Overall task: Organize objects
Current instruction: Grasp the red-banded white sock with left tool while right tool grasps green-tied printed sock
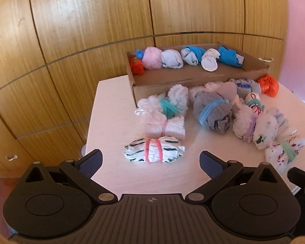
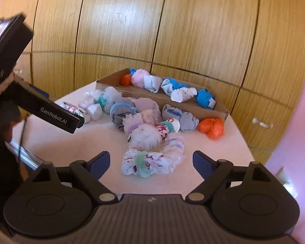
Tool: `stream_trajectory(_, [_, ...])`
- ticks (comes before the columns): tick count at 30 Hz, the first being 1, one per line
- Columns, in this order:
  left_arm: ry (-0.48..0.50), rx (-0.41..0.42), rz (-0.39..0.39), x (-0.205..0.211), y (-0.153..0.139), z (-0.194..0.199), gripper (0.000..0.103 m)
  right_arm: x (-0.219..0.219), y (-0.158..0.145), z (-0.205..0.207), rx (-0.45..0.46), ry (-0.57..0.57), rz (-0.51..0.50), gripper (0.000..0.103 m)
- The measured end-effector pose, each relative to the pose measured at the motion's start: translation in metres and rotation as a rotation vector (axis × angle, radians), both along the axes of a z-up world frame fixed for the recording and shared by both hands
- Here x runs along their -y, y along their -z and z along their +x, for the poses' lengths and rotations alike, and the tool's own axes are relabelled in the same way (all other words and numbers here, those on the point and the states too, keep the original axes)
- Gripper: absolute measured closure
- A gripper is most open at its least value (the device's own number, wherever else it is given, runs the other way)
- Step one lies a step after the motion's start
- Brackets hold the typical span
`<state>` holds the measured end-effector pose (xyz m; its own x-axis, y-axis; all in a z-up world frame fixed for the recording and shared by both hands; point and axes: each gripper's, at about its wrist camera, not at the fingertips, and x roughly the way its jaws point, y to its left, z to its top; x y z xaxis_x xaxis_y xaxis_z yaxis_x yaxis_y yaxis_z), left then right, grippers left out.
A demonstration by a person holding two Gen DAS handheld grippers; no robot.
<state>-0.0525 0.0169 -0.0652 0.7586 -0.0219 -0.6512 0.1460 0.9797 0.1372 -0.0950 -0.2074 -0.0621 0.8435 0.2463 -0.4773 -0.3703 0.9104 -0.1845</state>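
While both of your tongs hang over the pale tabletop (image 1: 111, 109), each stands with its fingers wide apart and holds nothing. Straight ahead of your left gripper (image 1: 151, 163), between its 2 blue pads and just beyond them, lies the white rolled cloth bundle with dark green marks and a pink band round its middle (image 1: 154, 150). Ahead of your right gripper (image 2: 151, 162), just past its tips, sits the white rolled bundle with purple specks and a mint-green tie (image 2: 146, 162). More bundles lie in a loose heap further out, and beyond them stands the shallow brown cardboard tray (image 1: 164, 79), with a row of rolled pieces along its far wall.

These rolls look light, soft and squashy, so they should compress rather than slip. Take each across its banded waist, where the tie keeps the fabric tight; a grip at a loose end would likely let it sag or unroll. Watch that a neighbouring bundle does not drag along
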Motion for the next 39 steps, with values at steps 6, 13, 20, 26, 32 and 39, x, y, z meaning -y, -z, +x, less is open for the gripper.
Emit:
stream_trajectory(6, [0.007,-0.013,0.000,-0.002,0.009,0.008,0.003,-0.007,0.008,0.010,-0.035,0.038,-0.003,0.041])
stream_trajectory(13, [0.027,-0.013,-0.019,-0.002,0.013,0.012,0.010,-0.009,0.013,0.010,-0.045,0.029,0.001,0.048])
stream_trajectory(20, [0.051,-0.004,-0.028,0.000,0.013,0.015,0.016,-0.008,0.015,0.011,-0.047,0.028,0.015,0.048])
stream_trajectory(26, [0.082,-0.006,-0.046,0.001,0.011,0.013,0.032,-0.005,0.015,0.014,-0.066,0.018,0.057,0.052])
stream_trajectory(32, [0.087,-0.007,-0.040,-0.001,0.007,0.008,0.033,0.004,0.011,0.009,-0.081,0.008,0.109,0.053])
stream_trajectory(39, [0.089,-0.019,-0.049,-0.008,-0.003,0.004,0.033,0.018,0.003,0.007,-0.087,-0.010,0.142,0.053])
